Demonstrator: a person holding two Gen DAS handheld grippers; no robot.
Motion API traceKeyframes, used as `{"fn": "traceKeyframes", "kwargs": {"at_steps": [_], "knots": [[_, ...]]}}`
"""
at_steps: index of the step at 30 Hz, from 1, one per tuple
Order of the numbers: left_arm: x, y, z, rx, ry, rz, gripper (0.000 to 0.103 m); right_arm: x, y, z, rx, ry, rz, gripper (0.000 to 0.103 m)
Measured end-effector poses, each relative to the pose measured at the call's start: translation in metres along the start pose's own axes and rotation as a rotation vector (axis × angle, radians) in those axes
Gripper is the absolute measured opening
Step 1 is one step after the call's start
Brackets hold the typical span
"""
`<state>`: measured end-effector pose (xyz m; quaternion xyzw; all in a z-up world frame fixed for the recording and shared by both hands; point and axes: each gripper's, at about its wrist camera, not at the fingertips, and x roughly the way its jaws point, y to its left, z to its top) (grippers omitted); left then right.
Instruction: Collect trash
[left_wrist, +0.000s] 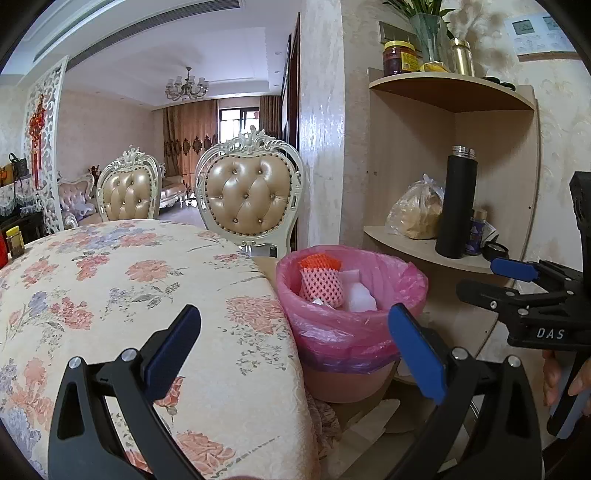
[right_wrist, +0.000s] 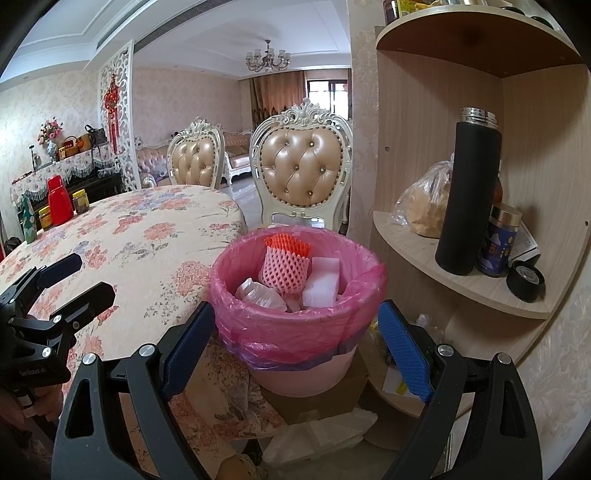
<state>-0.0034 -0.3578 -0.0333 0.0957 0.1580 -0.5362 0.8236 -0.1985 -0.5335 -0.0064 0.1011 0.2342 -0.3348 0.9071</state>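
A pink trash bin (right_wrist: 299, 332) lined with a pink bag stands beside the table; it also shows in the left wrist view (left_wrist: 347, 332). Inside lie a pink foam fruit net (right_wrist: 284, 267), an orange net (right_wrist: 286, 242), white foam pieces (right_wrist: 321, 280) and crumpled plastic (right_wrist: 258, 291). My right gripper (right_wrist: 295, 343) is open and empty, just in front of the bin. My left gripper (left_wrist: 295, 347) is open and empty over the table's edge, left of the bin. The right gripper (left_wrist: 517, 280) also shows at the right of the left wrist view.
A table with a floral cloth (right_wrist: 147, 236) carries jars and a red bottle (right_wrist: 59, 201) at its far left. Two padded chairs (right_wrist: 303, 170) stand behind. A corner shelf (right_wrist: 461, 280) at right holds a black flask (right_wrist: 469, 195), a bagged item and tins. The bin rests on a cardboard box (right_wrist: 317, 402).
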Motion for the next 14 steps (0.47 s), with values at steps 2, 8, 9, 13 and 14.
{"fn": "traceKeyframes", "kwargs": {"at_steps": [2,8,9,13,14], "knots": [[-0.0008,0.0004,-0.0010,-0.004,-0.003,0.013,0.098,0.0003,-0.0002,0.0001,0.000,0.002,0.001,0.085],[0.0009,-0.0006,-0.0007,0.006,-0.001,0.010,0.098,-0.0002,-0.0002,0.0000,0.001,-0.001,0.001,0.085],[0.0021,-0.0002,-0.0006,0.003,0.007,-0.002,0.098,-0.0004,0.0002,-0.0005,0.002,-0.002,0.001,0.085],[0.0043,0.0019,-0.0003,-0.006,0.017,-0.001,0.098,-0.0011,-0.0003,0.0003,0.004,-0.004,0.002,0.085],[0.0043,0.0030,-0.0003,-0.011,0.017,-0.001,0.098,-0.0010,-0.0004,0.0004,0.004,-0.004,0.003,0.085]]}}
